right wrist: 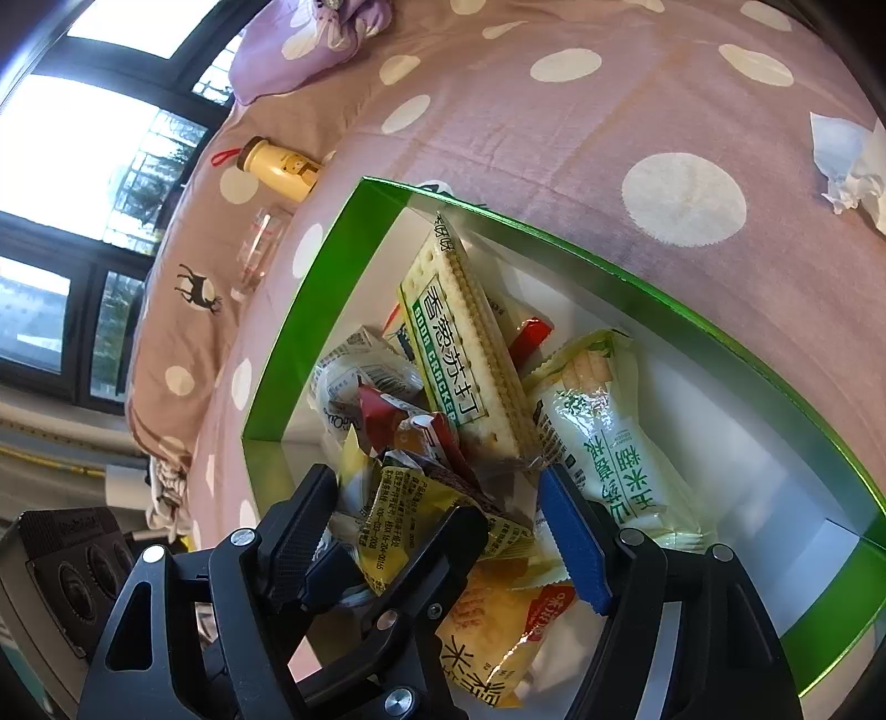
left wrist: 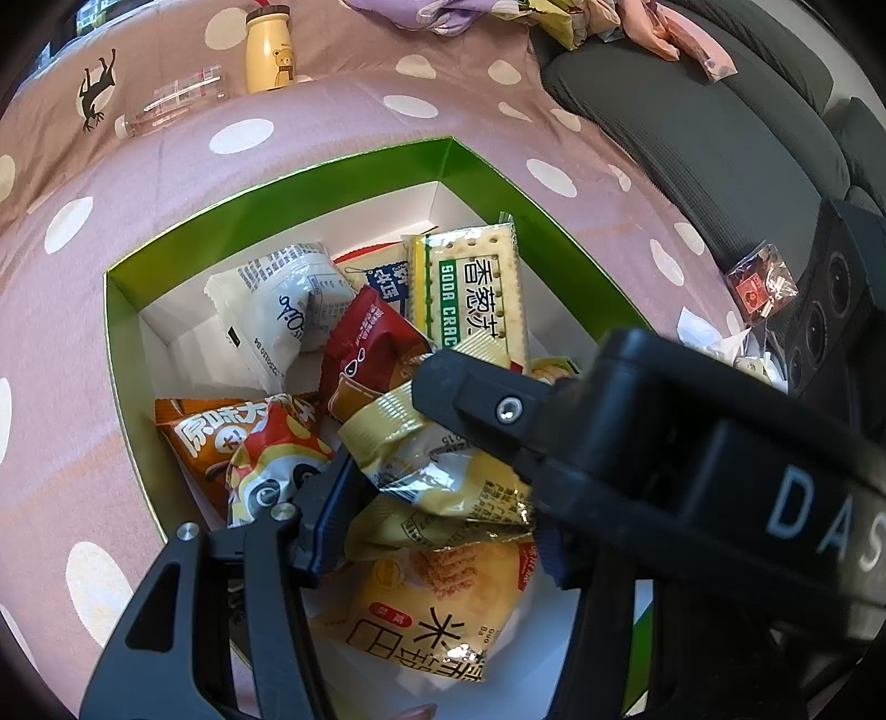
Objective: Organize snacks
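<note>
A green box (left wrist: 277,188) (right wrist: 310,310) with white inner walls lies on the dotted pink bedspread and holds several snack packs. Among them are a soda cracker pack (left wrist: 476,288) (right wrist: 459,354), a white packet (left wrist: 277,315), a red one (left wrist: 371,343), an orange one (left wrist: 221,432) and a pale green rice snack (right wrist: 603,443). My left gripper (left wrist: 437,520) is shut on a crinkled yellow packet (left wrist: 443,471) (right wrist: 398,515) just above the pile. My right gripper (right wrist: 437,482) straddles that same packet, open, its pads off the wrapper. An orange rice cracker bag (left wrist: 432,603) (right wrist: 498,626) lies underneath.
A yellow bear bottle (left wrist: 269,50) (right wrist: 282,166) and a clear bottle (left wrist: 171,105) (right wrist: 257,249) lie on the bedspread beyond the box. A grey cushion (left wrist: 692,127) with a small red packet (left wrist: 761,282) is at the right, and crumpled tissue (right wrist: 853,166) lies nearby.
</note>
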Demonstrator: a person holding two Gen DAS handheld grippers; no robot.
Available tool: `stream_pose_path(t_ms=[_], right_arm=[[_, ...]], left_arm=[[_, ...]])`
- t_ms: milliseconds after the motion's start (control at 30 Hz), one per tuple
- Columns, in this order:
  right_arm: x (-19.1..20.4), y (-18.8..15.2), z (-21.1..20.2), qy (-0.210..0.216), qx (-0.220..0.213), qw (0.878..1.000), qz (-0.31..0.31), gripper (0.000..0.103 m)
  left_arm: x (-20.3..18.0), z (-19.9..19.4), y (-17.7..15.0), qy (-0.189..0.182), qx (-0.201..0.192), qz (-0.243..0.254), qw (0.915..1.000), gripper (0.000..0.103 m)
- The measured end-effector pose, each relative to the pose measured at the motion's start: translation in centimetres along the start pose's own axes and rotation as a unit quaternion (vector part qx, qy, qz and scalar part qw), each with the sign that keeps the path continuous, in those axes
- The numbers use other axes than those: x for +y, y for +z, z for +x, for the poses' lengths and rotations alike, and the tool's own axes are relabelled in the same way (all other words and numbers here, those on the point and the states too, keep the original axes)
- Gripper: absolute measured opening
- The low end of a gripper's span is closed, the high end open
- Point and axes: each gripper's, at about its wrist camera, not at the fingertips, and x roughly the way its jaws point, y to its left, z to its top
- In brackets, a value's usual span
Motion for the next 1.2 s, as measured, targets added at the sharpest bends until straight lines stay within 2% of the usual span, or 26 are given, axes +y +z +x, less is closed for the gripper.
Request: stream_pose_path(t_ms=[200, 333, 467, 600, 700, 833, 1200], right_arm=[[0.1, 0.1, 0.0, -0.001, 0.001, 1.000, -0.002, 0.076], [0.4, 0.0, -0.4, -0.004, -0.004, 1.000, -0.008, 0.076], [0.9, -0.1, -0.7, -0.012, -0.007, 1.000, -0.015, 0.076], [1.5, -0.4, -1.3, -0.006, -0.013, 1.000, -0.027, 0.076], [2.1, -0.6, -1.9, -0.006, -0.022, 0.999, -0.036, 0.076], [2.5, -0.8, -2.5, -0.006, -0.029, 0.999, -0.044, 0.075], [4.5, -1.7, -4.8, -0.006, -0.066, 0.995, -0.074, 0.075]], left_arm=[[-0.1, -0.1, 0.0, 0.001, 0.001, 0.003, 1.0000, 0.056], [-0.4, -0.6, -0.1, 0.016, -0.005, 0.006, 0.9998, 0.057], [-0.4, -1.8, -0.2, 0.036, -0.032, 0.015, 0.9987, 0.065], [0.1, -2.8, -0.3, 0.026, -0.038, 0.011, 0.9989, 0.068], [0.3, -3.6, -0.5, 0.049, -0.050, 0.009, 0.9975, 0.082], [0.5, -4.6, -0.7, 0.057, -0.062, 0.006, 0.9965, 0.082], [0.4, -7.7, -1.2, 0.046, -0.084, 0.003, 0.9954, 0.083]])
